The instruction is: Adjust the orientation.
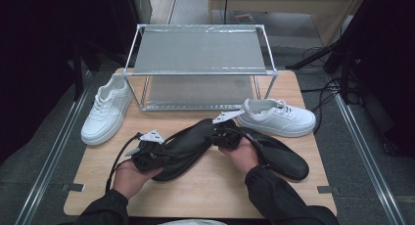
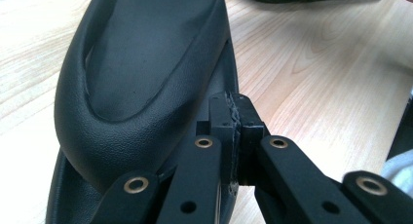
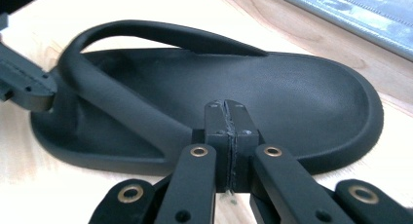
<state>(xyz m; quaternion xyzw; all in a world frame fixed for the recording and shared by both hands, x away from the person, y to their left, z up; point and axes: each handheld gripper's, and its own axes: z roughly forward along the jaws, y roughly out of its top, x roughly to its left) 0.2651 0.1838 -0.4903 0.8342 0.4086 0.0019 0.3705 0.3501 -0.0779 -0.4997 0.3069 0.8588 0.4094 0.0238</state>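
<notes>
Here I see two black sandals on the counter (image 1: 205, 195), in front of a metal rack (image 1: 200, 68). My left claw (image 2: 233, 136) is shut empty beside the left sandal (image 2: 146, 73), just in front of the rack's left half. My right claw (image 3: 228, 136) is shut empty at the near edge of the right sandal (image 3: 272, 92). White sneakers (image 1: 105, 112) flank the rack.

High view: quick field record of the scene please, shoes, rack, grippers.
surface: wooden table
rack: two-shelf metal rack at the far edge
white sneakers: one left of rack, one right
black sandals: left sandal, right sandal, mid-table
left gripper: jaws together beside left sandal's strap
right gripper: jaws together at right sandal's edge
</notes>
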